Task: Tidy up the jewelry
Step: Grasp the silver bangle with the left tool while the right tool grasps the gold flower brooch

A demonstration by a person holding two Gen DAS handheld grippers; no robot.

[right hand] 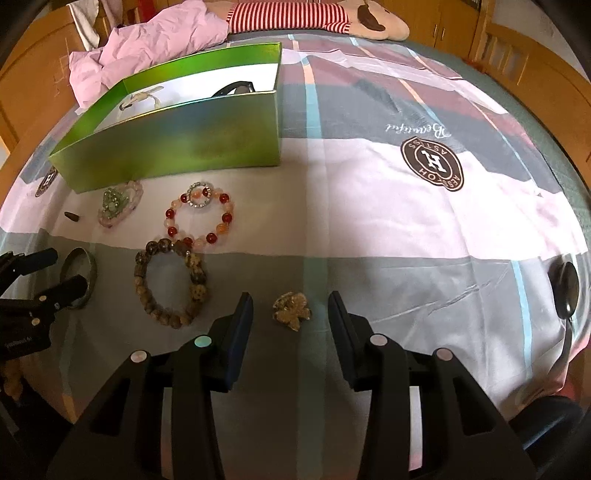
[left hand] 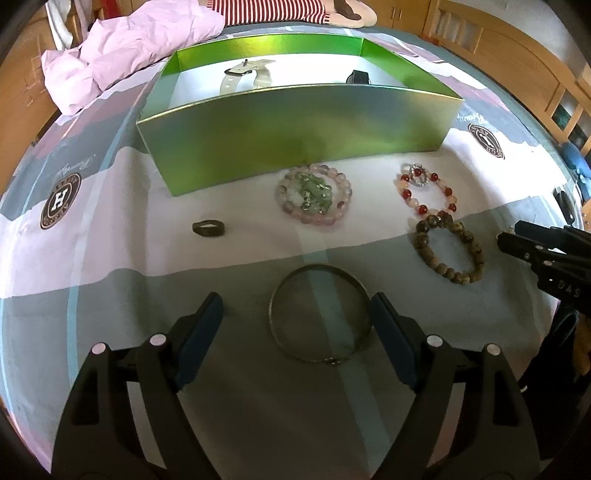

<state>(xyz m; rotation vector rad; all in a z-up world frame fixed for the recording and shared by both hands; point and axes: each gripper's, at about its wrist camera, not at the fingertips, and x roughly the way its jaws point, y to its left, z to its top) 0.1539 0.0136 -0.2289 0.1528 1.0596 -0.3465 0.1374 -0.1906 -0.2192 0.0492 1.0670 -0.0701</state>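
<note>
My left gripper (left hand: 295,314) is open around a thin metal bangle (left hand: 320,314) lying flat on the bed; its right finger touches the bangle's rim. My right gripper (right hand: 290,308) is open around a small gold brooch (right hand: 291,309). A brown bead bracelet (left hand: 448,249), a red-and-peach bead bracelet (left hand: 426,194), a pink-and-green bead bracelet (left hand: 314,197) and a dark ring (left hand: 209,226) lie before the green box (left hand: 295,125). The box holds a white watch (left hand: 245,74) and a black item (left hand: 357,77).
A pink quilt (left hand: 140,40) and a striped plush toy (right hand: 295,16) lie behind the box. A black spoon-like object (right hand: 564,291) lies at the bed's right edge. Wooden bed rails (left hand: 517,55) frame the bed.
</note>
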